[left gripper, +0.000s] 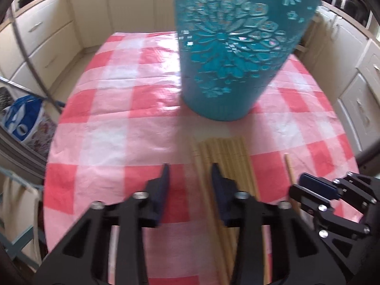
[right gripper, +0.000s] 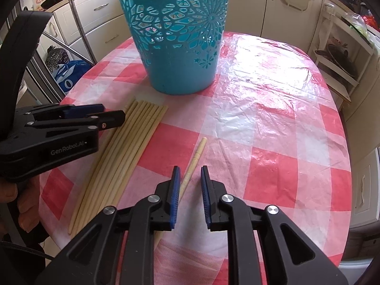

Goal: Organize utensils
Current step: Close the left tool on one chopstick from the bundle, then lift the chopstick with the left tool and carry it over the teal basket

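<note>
A teal plastic basket (left gripper: 228,71) (right gripper: 178,47) with cut-out flowers stands upright at the far side of the table. In front of it lies a row of several pale wooden chopsticks (left gripper: 228,156) (right gripper: 133,140), side by side on the cloth. My left gripper (left gripper: 191,168) (right gripper: 111,114) hangs over the row's left edge. Its jaws are apart, with a chopstick or two in the gap and no pad pressing. A single chopstick (right gripper: 198,152) (left gripper: 289,168) lies apart to the right. My right gripper (right gripper: 190,169) (left gripper: 299,185) straddles it, jaws slightly apart, pads clear of the stick.
The round table (right gripper: 273,118) (left gripper: 106,118) has a red-and-white checked cloth under clear film. Cream cabinets (left gripper: 47,42) ring the room. A blue bag (right gripper: 68,73) sits on the floor to the left and a rack with pans (right gripper: 339,59) to the right. A hand (right gripper: 26,201) holds the left gripper.
</note>
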`<action>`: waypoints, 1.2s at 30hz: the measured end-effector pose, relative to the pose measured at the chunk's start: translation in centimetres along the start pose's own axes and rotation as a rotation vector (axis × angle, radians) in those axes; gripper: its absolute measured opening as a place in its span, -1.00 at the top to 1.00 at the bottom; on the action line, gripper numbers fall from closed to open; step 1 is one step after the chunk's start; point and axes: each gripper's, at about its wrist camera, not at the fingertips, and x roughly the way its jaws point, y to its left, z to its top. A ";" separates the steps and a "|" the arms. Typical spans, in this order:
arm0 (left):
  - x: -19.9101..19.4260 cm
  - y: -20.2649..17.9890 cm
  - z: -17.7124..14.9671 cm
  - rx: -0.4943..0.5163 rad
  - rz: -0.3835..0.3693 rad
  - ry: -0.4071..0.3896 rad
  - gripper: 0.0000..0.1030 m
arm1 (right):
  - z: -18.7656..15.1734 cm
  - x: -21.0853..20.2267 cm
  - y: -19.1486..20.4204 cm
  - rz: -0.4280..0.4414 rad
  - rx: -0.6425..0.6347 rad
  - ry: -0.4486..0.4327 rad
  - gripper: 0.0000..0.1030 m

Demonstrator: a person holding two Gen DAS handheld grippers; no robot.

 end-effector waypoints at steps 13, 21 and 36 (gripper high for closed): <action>0.7 0.9 0.5 0.013 -0.074 0.062 0.65 | 0.7 0.4 -0.4 0.015 0.028 0.001 0.70; -0.3 0.5 0.2 0.051 -0.102 0.045 1.00 | 0.7 0.5 0.0 0.007 -0.008 0.009 0.80; -12.8 3.0 2.8 0.013 -0.200 -0.207 1.00 | 0.6 0.5 0.2 0.000 -0.006 0.007 0.75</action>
